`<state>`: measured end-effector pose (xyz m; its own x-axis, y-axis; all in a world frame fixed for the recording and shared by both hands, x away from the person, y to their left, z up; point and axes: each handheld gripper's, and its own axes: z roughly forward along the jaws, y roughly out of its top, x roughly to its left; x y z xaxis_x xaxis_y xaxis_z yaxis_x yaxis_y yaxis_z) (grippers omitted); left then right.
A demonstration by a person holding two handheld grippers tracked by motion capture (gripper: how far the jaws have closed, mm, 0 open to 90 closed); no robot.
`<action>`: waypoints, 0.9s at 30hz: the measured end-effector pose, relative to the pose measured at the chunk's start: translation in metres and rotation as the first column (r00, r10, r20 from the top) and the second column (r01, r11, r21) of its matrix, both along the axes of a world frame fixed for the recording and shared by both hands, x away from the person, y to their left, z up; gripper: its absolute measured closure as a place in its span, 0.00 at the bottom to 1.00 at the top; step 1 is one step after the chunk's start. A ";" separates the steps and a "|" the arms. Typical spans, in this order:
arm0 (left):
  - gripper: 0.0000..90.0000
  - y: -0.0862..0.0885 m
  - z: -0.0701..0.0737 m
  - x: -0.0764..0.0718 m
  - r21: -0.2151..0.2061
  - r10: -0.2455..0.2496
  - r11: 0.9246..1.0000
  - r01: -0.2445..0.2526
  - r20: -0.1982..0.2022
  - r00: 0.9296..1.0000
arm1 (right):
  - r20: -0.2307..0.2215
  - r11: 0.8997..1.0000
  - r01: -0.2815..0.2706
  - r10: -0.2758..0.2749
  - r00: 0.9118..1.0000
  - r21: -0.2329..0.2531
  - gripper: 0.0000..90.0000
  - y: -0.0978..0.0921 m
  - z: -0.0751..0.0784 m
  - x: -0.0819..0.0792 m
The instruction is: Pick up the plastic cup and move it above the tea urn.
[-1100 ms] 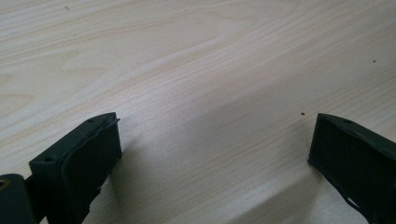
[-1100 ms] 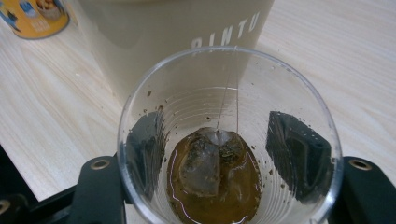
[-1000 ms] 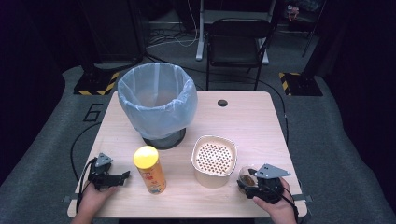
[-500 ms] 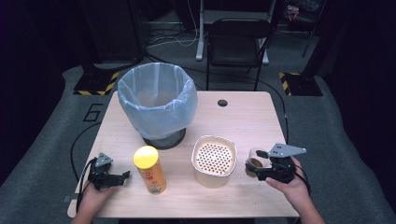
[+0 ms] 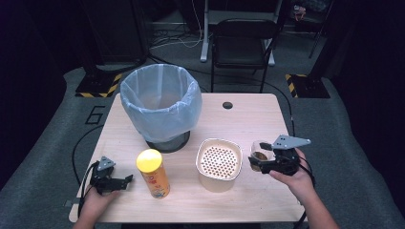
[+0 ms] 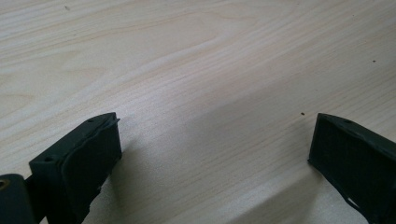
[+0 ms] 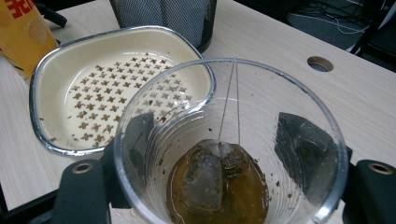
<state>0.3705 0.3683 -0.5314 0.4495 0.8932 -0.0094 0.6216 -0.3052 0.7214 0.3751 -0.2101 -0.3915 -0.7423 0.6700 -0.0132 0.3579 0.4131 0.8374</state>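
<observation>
Right tongs (image 5: 256,161) clamp glass (image 7: 231,149), level | left tongs (image 5: 125,180) agape on table (image 5: 248,119)

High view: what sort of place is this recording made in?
Probably a lab or studio set up for recording, not a kitchen: a lone wooden table on grey carpet, a dark surround with cables, black-and-yellow hazard-taped stand bases and a folding chair behind.

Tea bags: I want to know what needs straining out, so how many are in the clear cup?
1. A single tea bag lies in the brown liquid at the bottom of the clear cup, which the right claw grips; another beneath it could be hidden.
</observation>
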 end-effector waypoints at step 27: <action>0.02 0.000 0.000 0.000 0.000 0.000 1.000 0.000 -0.001 1.000 | 0.058 0.996 -0.048 0.052 0.997 -0.079 0.32 0.024 0.032 0.046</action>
<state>0.3705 0.3683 -0.5314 0.4499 0.8930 -0.0097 0.6221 -0.3056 0.7209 0.4216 -0.1863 -0.3593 -0.7712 0.6272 -0.1092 0.2851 0.4936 0.8216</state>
